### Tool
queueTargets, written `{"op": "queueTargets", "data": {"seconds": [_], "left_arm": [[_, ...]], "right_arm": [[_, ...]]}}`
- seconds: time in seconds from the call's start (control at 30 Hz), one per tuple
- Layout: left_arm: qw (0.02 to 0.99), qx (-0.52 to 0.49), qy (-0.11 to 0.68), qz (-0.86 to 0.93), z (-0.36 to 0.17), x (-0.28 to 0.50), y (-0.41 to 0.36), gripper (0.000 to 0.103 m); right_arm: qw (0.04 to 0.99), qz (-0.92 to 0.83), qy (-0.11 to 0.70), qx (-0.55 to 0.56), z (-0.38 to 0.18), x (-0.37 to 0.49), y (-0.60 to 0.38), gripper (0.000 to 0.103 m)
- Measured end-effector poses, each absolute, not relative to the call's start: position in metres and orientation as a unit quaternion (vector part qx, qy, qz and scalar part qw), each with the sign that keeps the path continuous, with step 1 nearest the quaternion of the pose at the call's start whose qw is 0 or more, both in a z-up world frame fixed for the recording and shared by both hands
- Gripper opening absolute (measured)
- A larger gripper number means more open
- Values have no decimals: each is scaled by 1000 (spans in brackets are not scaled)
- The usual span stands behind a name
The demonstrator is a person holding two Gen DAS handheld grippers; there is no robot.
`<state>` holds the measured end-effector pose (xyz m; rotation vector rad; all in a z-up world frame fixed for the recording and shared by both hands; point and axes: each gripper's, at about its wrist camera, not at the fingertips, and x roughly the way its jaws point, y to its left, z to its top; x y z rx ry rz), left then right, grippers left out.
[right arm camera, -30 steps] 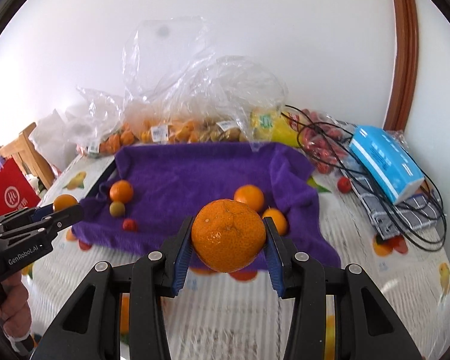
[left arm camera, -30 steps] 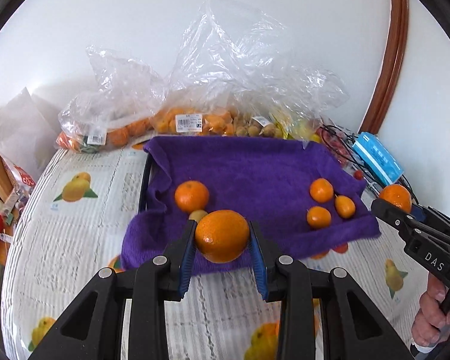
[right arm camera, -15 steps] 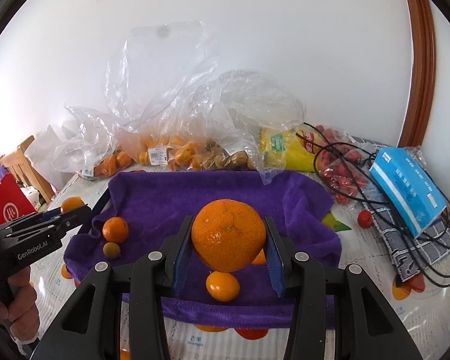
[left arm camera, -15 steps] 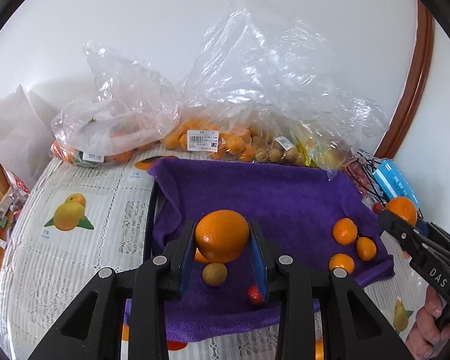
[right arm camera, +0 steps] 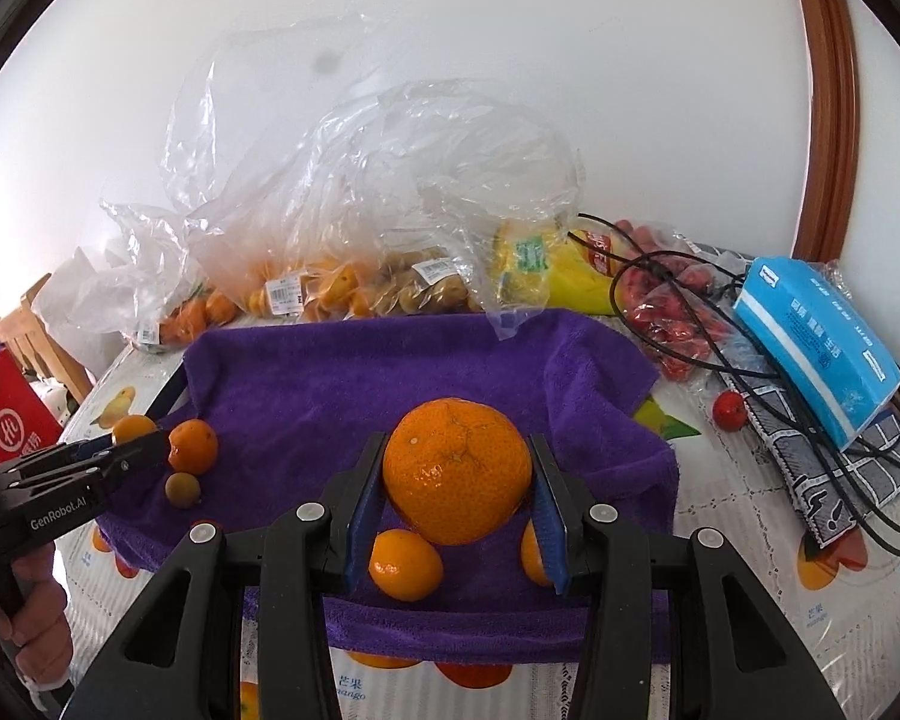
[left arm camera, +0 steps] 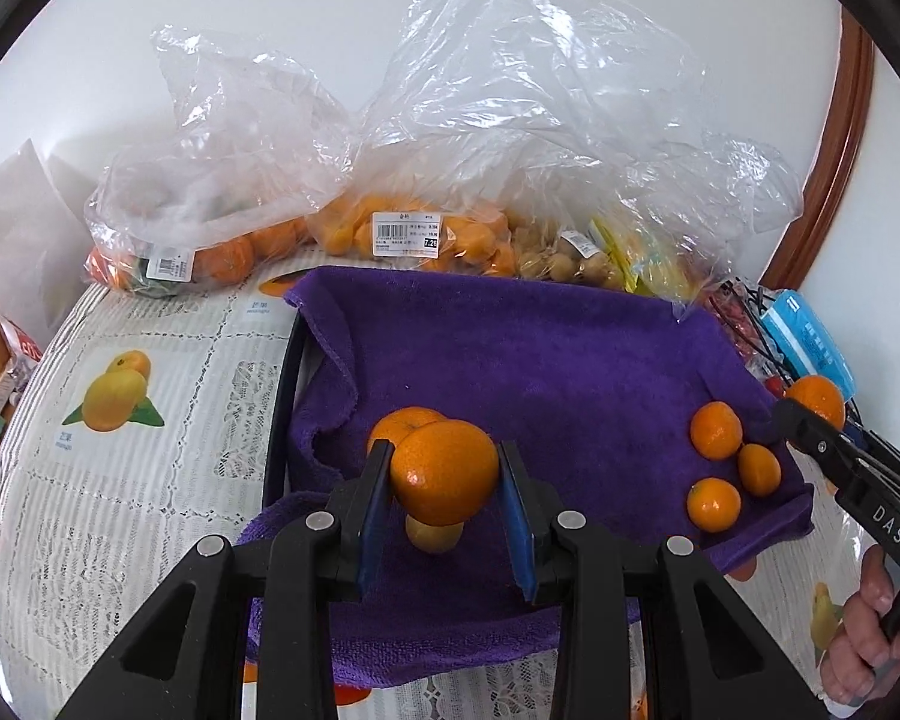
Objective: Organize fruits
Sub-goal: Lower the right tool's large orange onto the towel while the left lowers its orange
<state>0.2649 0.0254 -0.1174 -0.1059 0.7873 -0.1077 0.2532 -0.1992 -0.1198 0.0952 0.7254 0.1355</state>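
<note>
My left gripper (left arm camera: 444, 474) is shut on an orange (left arm camera: 444, 471) and holds it over the left part of the purple towel (left arm camera: 540, 360), just above another orange (left arm camera: 399, 423) and a small yellow fruit (left arm camera: 432, 537). My right gripper (right arm camera: 457, 474) is shut on a larger orange (right arm camera: 457, 468) over the towel's (right arm camera: 360, 384) front right part, above two small oranges (right arm camera: 405, 564). Three small oranges (left arm camera: 714, 429) lie at the towel's right side in the left wrist view.
Clear plastic bags of fruit (left arm camera: 402, 234) line the wall behind the towel. A blue tissue pack (right arm camera: 822, 348), black cables (right arm camera: 750, 372) and a bag of red fruit (right arm camera: 672, 318) lie at the right. A loose red fruit (right arm camera: 729, 411) sits on the tablecloth.
Both grippers have moved forward over the towel with their oranges still held. The left one now hangs above the orange and yellow fruit on the towel's left part.
</note>
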Motion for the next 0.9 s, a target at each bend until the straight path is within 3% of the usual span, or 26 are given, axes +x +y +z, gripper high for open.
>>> {"op": "queueTargets", "data": {"seconds": [0.9], "left_arm": [[919, -57, 386, -55, -118, 265, 26, 32]], "right_arm": [[921, 84, 380, 19, -135, 257, -181, 44]]}}
